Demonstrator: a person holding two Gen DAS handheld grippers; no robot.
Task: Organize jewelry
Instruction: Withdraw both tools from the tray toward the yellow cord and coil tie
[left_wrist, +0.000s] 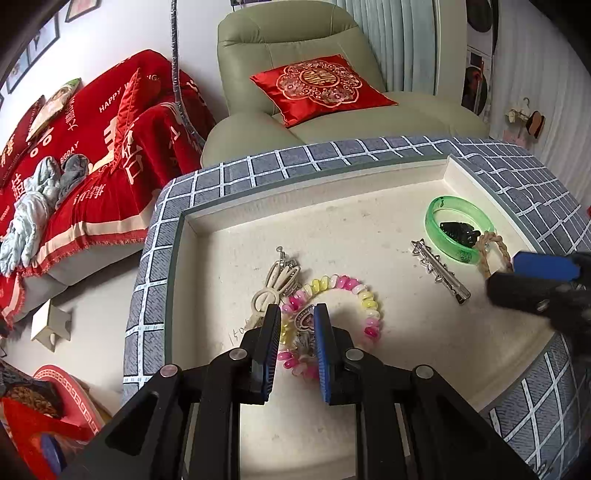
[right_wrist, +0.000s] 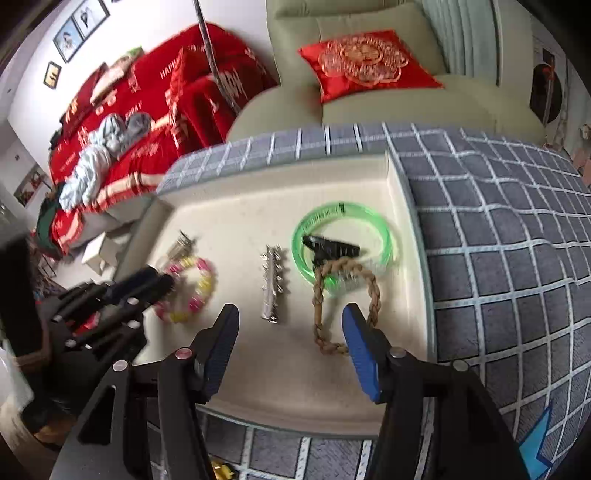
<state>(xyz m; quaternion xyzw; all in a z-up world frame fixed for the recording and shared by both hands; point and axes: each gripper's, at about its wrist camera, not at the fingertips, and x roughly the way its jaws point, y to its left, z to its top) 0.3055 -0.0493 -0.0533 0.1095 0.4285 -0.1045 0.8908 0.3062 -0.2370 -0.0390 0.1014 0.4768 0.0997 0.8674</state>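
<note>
We've got both grippers over the cream tray (left_wrist: 369, 218) right now. Nearest to us, the left gripper (left_wrist: 295, 314) is pinched in narrow around a little heart-shaped charm (left_wrist: 303, 320) that sits where the pink and yellow bead bracelet (left_wrist: 332, 314) loops round. The pads look right up against the charm, so we'd call it clenched on that, though the fit is tight enough that we can't swear both pads press on it. Just left of the bracelet, touching it, lies a pale gold hair clip (left_wrist: 275, 284).

Over on the right side, the right gripper (right_wrist: 290, 314) is spread wide and released, nothing clamped. The braided rope cord (right_wrist: 343, 295) lies on the tray between its fingers, nearer the blue right pad (right_wrist: 360, 354), apart from the left one. The picture is blurry here, so contact with the right pad is hard to call.

A bit further out, between the two grippers, the spiky silver hair clip (right_wrist: 271, 284) lies lengthwise on the tray. Beyond the cord, the green bangle (right_wrist: 343, 247) lies flat by the tray's right wall, with a black carved pendant (right_wrist: 330, 249) inside its ring and the cord's far loop running up to it.

The tray sits on a grey checked cloth (right_wrist: 498, 240). Past that there's a green armchair (left_wrist: 332, 55) with a red cushion (left_wrist: 321, 88).
</note>
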